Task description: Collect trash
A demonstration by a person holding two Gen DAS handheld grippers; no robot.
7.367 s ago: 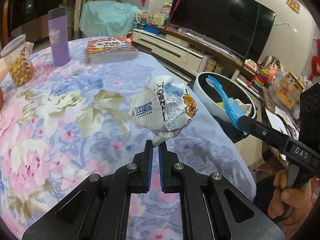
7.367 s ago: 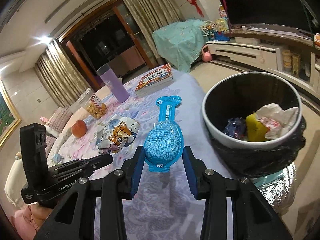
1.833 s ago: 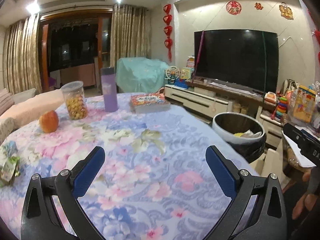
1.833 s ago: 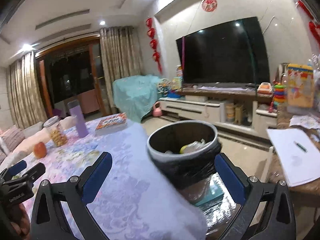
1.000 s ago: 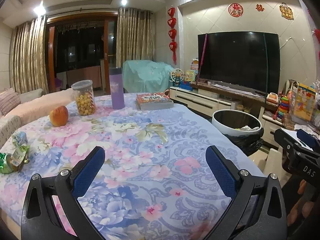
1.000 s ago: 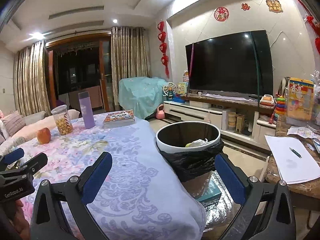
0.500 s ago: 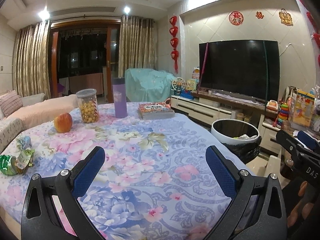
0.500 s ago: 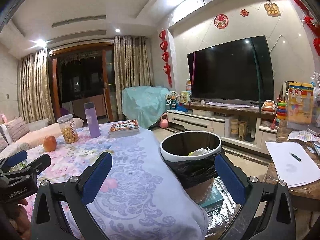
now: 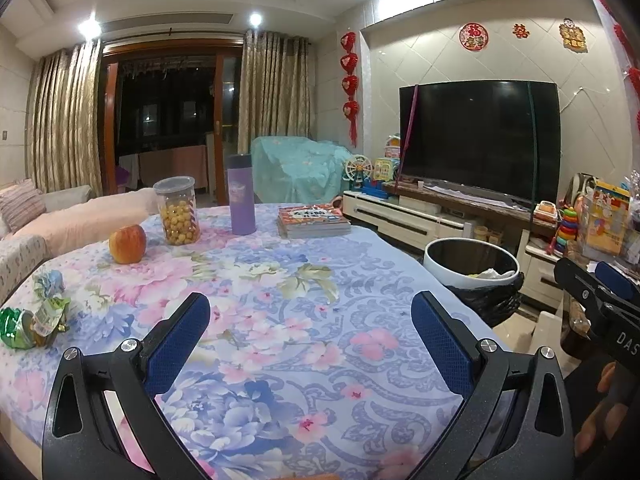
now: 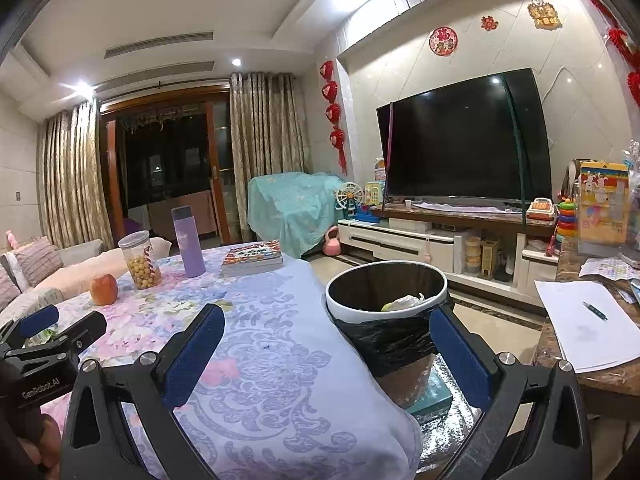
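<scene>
both tools are released and carry nothing: the left gripper (image 9: 310, 334) hangs with its blue pads spread wide over the near edge of the flowered tablecloth (image 9: 280, 320), and the right gripper (image 10: 326, 350) is spread just as wide past the cloth's right edge, its right pad in front of the trash bin (image 10: 386, 292). the bin, white-rimmed with a black liner, stands on the floor just beside the table's right edge and holds crumpled white and yellow scraps. the remaining trash, a cluster of crumpled wrappers (image 9: 34, 316) in green and pale blue, lies at the cloth's left edge. along the far edge stand an apple (image 9: 127, 243), a jar of yellow snacks (image 9: 177, 211), a purple bottle (image 9: 241, 194) and a stack of books (image 9: 313, 220).
</scene>
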